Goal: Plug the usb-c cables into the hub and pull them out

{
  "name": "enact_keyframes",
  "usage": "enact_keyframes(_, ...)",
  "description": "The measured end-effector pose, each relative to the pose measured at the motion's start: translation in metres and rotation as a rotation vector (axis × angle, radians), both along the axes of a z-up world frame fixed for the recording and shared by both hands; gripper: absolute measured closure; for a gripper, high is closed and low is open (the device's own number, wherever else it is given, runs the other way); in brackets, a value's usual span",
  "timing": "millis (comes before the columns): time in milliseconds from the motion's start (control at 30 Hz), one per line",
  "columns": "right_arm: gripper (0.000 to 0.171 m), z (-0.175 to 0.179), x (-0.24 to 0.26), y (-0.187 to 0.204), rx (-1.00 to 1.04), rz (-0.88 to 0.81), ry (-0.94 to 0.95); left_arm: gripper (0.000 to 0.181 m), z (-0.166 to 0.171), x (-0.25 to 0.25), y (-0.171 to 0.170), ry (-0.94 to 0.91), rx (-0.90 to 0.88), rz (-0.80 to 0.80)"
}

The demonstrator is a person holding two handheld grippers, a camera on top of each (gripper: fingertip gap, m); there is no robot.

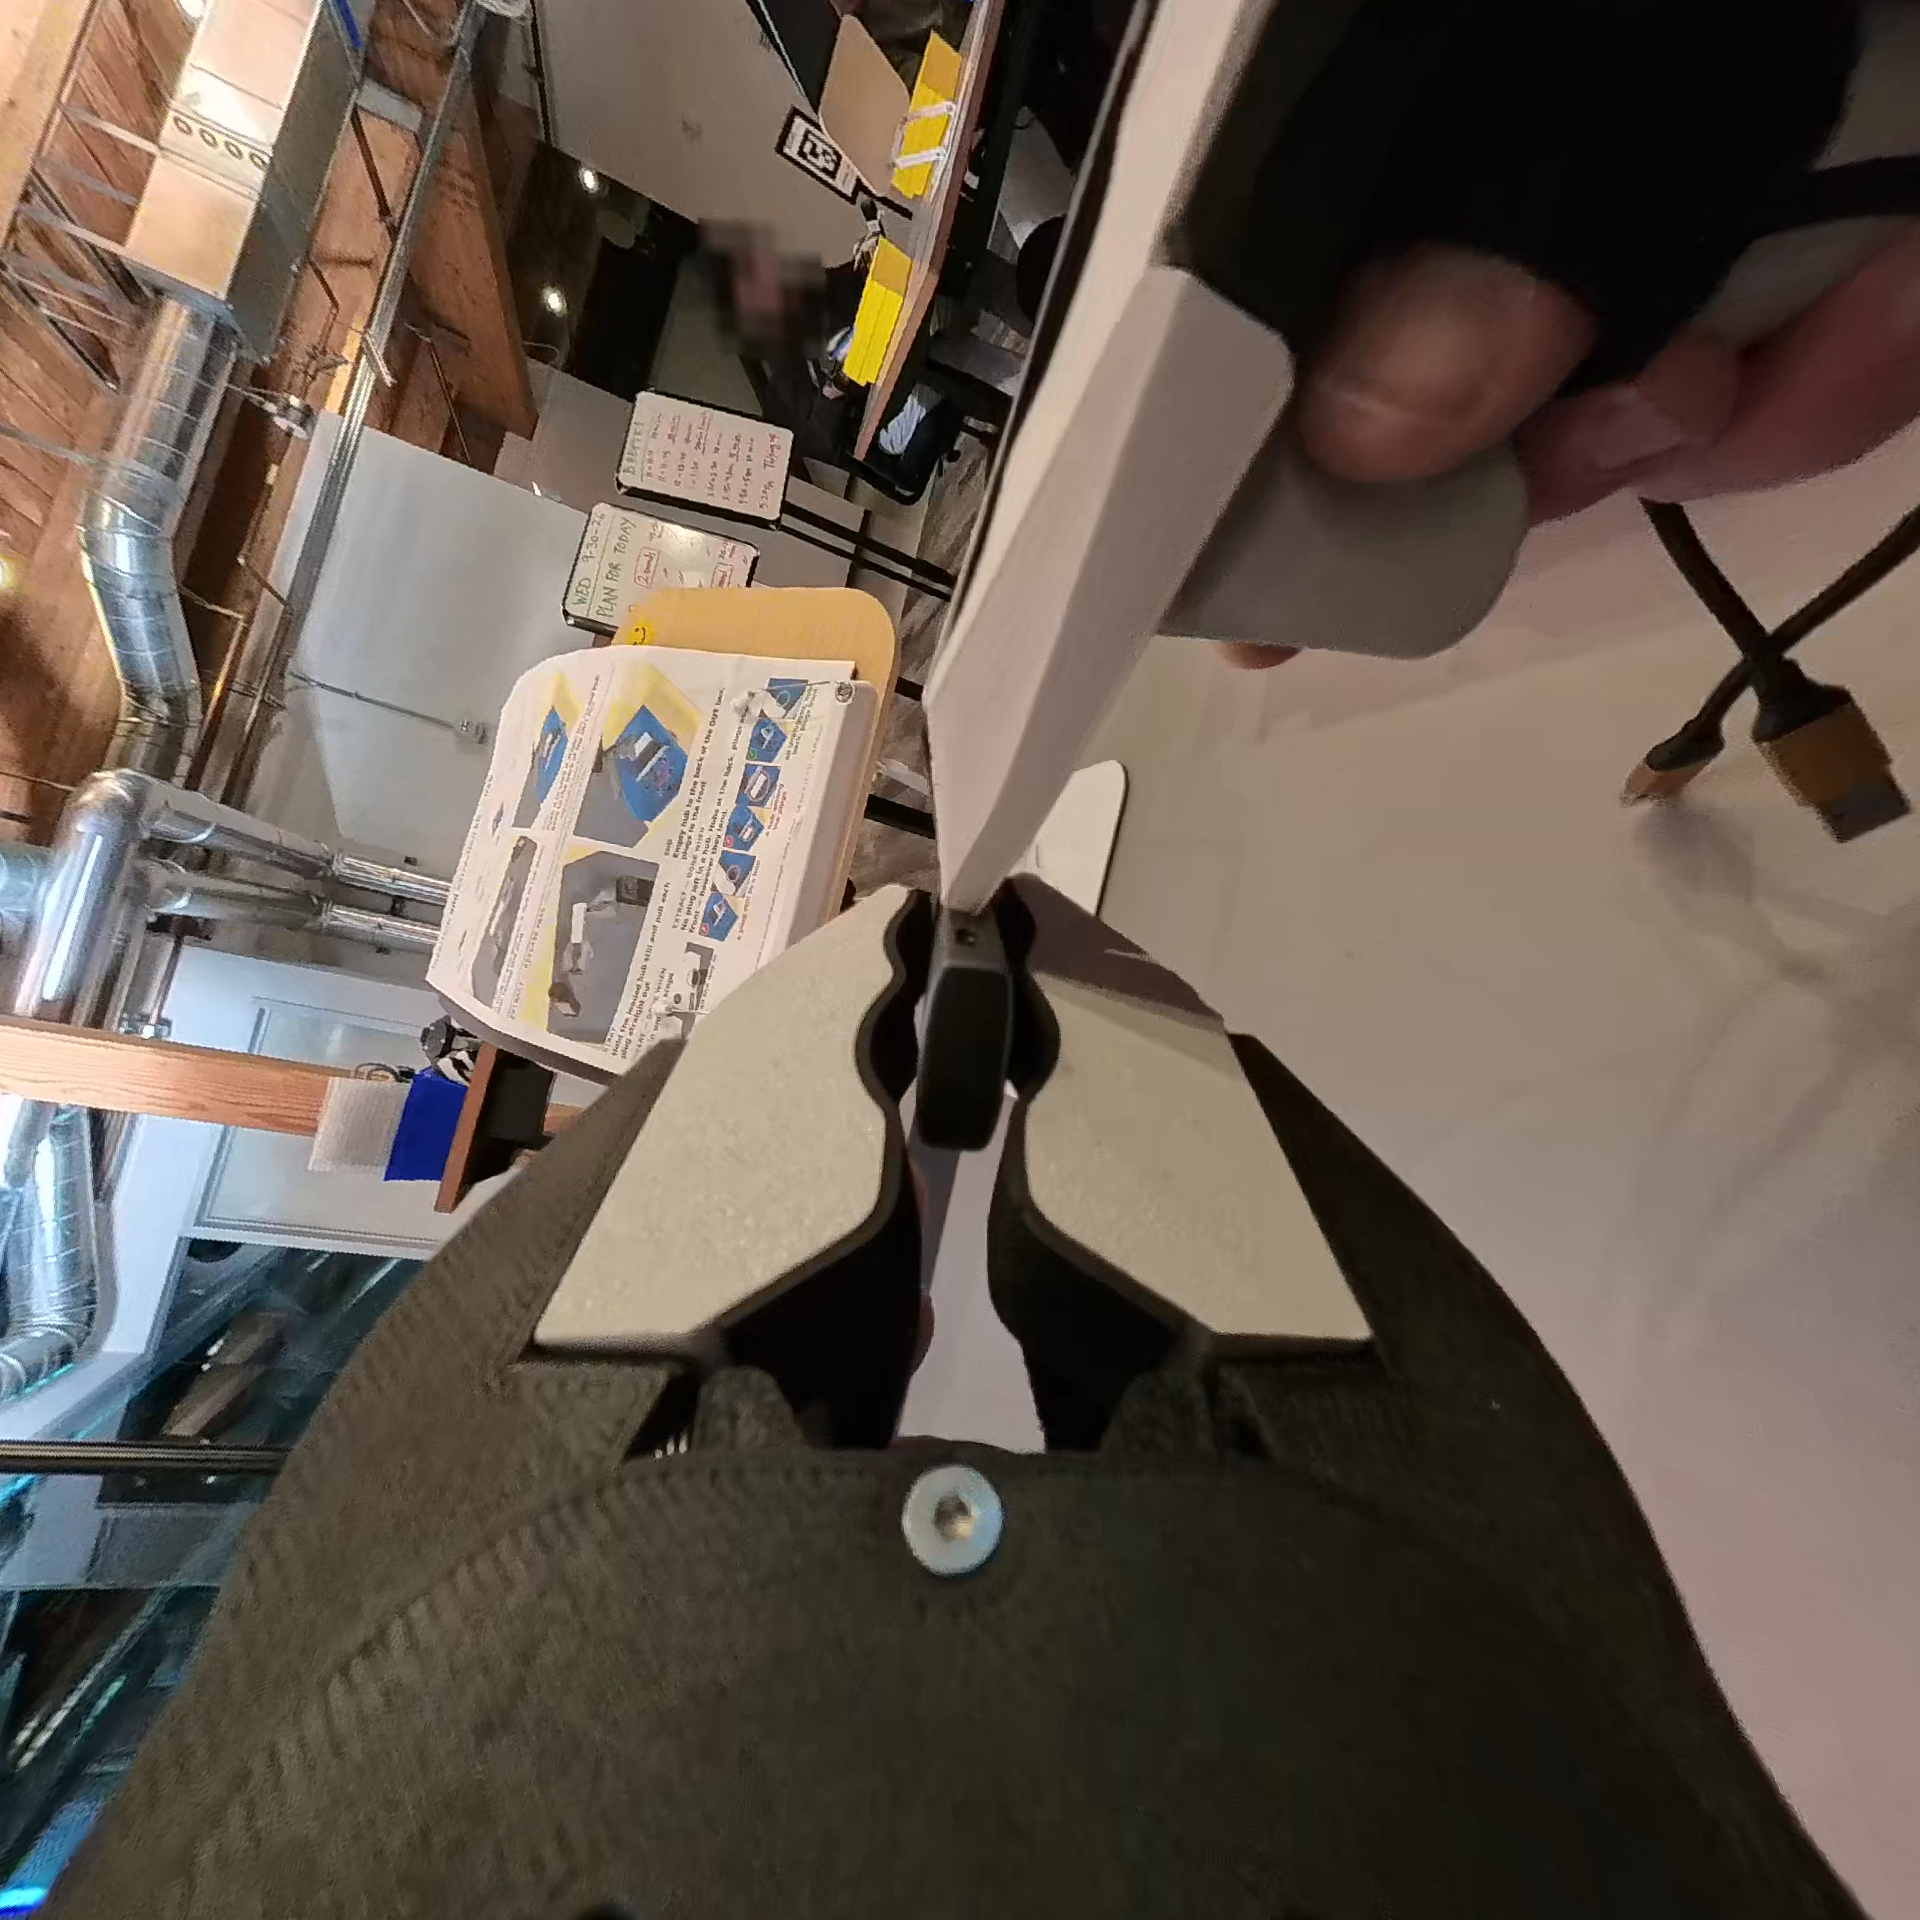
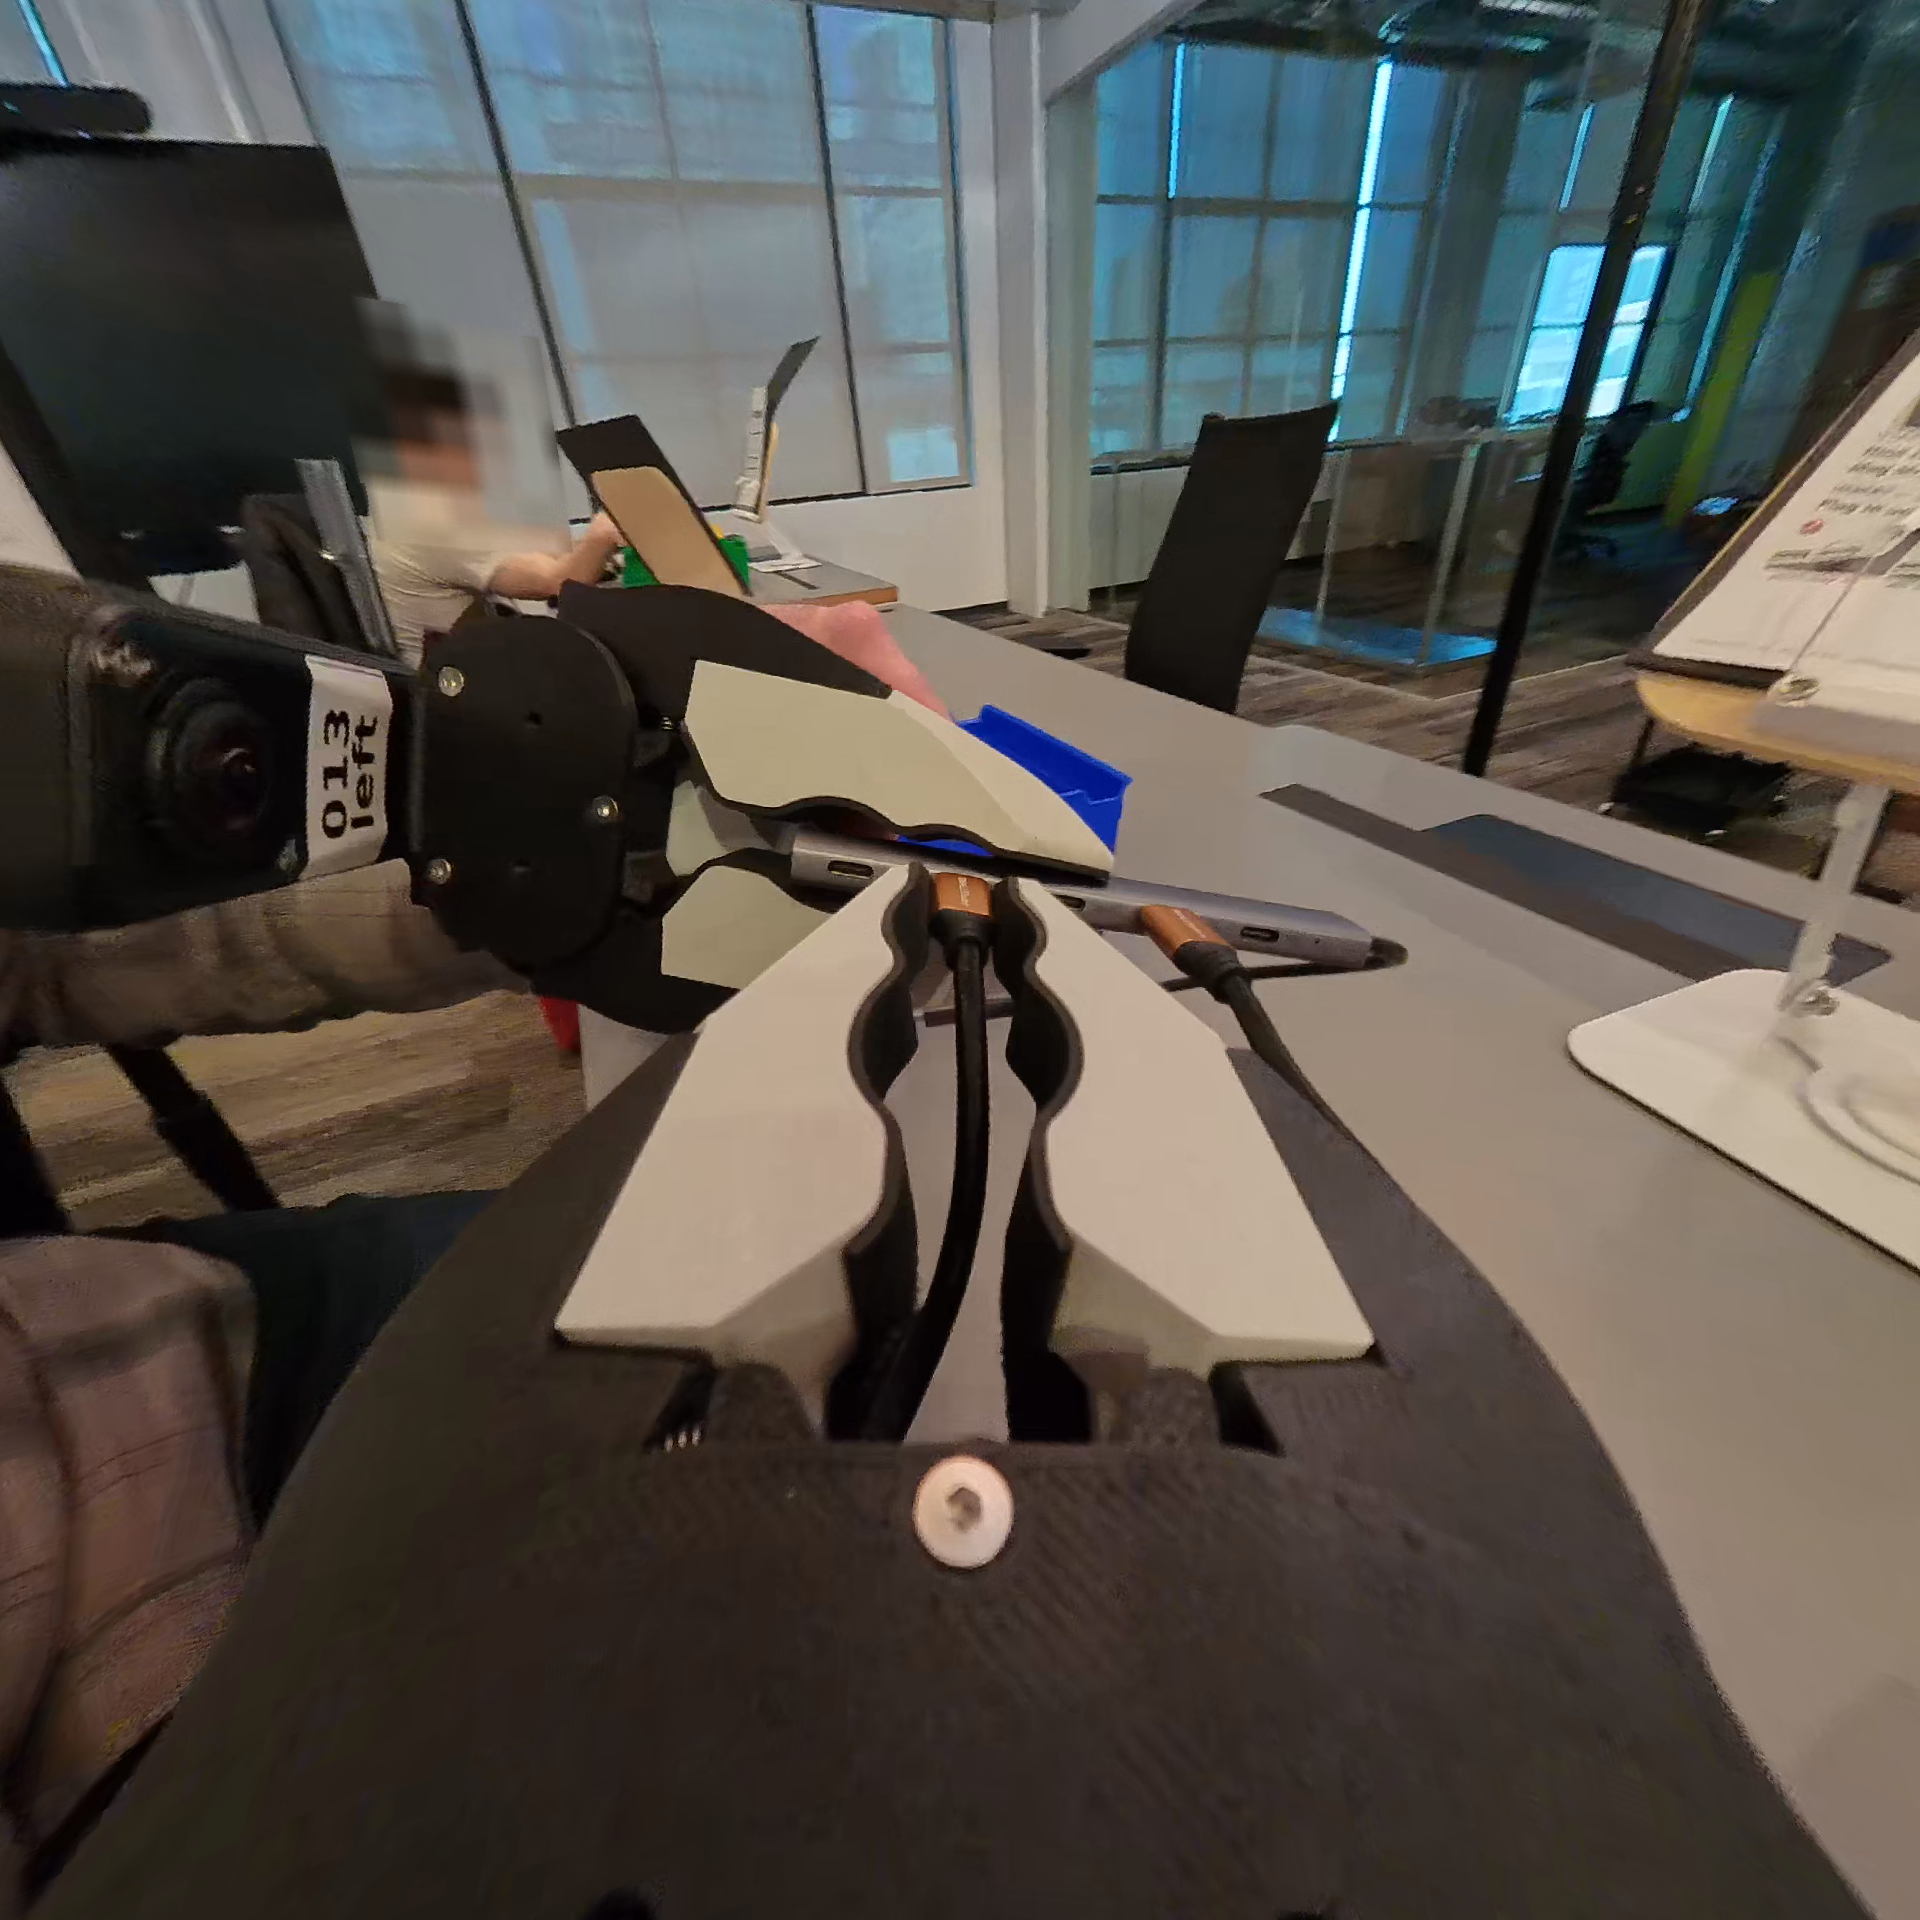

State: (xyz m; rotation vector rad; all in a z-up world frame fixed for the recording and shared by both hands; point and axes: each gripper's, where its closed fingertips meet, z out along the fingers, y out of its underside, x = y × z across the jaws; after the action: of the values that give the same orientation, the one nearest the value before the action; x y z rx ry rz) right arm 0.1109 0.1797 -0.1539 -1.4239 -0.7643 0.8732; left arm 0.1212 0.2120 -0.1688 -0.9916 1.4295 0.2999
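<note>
My left gripper (image 1: 961, 935) is shut on one end of the flat grey hub (image 1: 961, 1039), holding it just above the table. In the right wrist view the hub (image 2: 1247, 920) sticks out to the right from under the left gripper's upper finger (image 2: 883, 769). My right gripper (image 2: 961, 883) is shut on the copper-coloured plug of a black usb-c cable (image 2: 961, 899), which sits at the hub's near side. I cannot tell how deep it is in the port. A second copper plug (image 2: 1179, 925) is in the hub further right.
A blue bin (image 2: 1049, 769) sits behind the hub. A document stand with a white base (image 2: 1766, 1091) is on the grey table (image 2: 1455, 1195) to the right. Two loose cable plugs (image 1: 1829, 769) lie on the table. A person's hand (image 1: 1455, 364) grips the right gripper. Both grippers' tips are close together, under 4 cm apart.
</note>
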Motion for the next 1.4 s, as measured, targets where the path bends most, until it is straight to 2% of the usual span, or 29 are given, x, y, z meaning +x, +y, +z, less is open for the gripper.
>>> enact_keyframes(300,0.162,0.009,-0.002,-0.004,0.098,-0.118,-0.008,0.171,0.007,0.001,-0.004,-0.088,-0.049,-0.022)
enact_keyframes(467,0.162,0.012,-0.001,-0.008,-0.051,0.007,0.110,0.171,0.010,0.000,-0.007,-0.084,-0.006,-0.025)
enact_keyframes(633,0.162,0.016,0.002,-0.012,-0.110,0.132,0.169,0.171,0.012,0.000,-0.013,-0.092,-0.011,-0.042)
enact_keyframes(733,0.162,0.015,0.000,-0.013,-0.080,0.134,0.156,0.170,0.014,-0.001,-0.014,-0.084,0.020,-0.043)
enact_keyframes(900,0.162,0.014,-0.001,-0.011,-0.015,0.061,0.077,0.171,0.011,-0.001,-0.014,-0.077,-0.039,-0.027)
enact_keyframes(1100,0.162,0.008,-0.001,-0.006,-0.036,0.030,0.046,0.160,0.011,0.006,-0.020,-0.001,0.057,0.002)
enact_keyframes(1233,0.162,0.008,0.000,-0.007,-0.040,0.031,0.044,0.171,0.011,0.003,-0.016,0.021,0.084,0.040)
enact_keyframes(1400,0.162,0.006,-0.002,-0.008,-0.042,0.032,0.048,0.171,0.007,0.000,-0.017,0.035,0.033,0.058)
